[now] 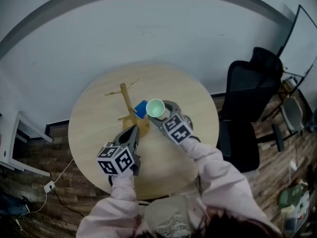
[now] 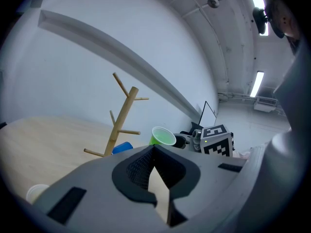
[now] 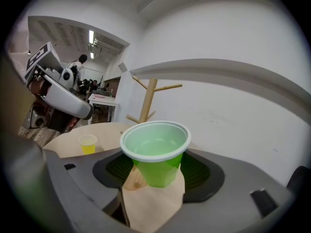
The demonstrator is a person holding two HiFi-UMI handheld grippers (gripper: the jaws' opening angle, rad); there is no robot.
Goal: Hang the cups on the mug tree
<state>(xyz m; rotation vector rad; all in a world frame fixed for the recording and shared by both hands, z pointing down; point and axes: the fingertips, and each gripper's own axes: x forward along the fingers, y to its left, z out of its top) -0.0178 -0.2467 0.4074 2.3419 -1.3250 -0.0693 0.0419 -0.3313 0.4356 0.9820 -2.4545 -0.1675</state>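
Pale pink sleeves (image 1: 218,168) lead out to both tools over the round pale wooden table (image 1: 94,118). On that side the right gripper (image 3: 155,173) is clamped on the translucent green plastic cup (image 3: 155,147). It holds the cup upright, mouth up, off the table and just right of the wooden mug tree (image 1: 128,100). Near the tree's foot, the left gripper (image 2: 154,149) has its jaws together at the tips with nothing between them. A small blue cup (image 1: 141,108) sits low against the trunk; whether it hangs on a peg or lies on the base I cannot tell. A little yellow cup (image 3: 88,143) stands on the table further off.

The step in hand, as I judge it, is carrying the green cup to a free peg. Roll the wrist so the mouth faces the peg's tip, then slide the cup over the upslanting peg until it seats. Thin plastic will likely buckle, so squeeze no harder. Approach slowly, since the light tree could tip; the idle left gripper could steady its base
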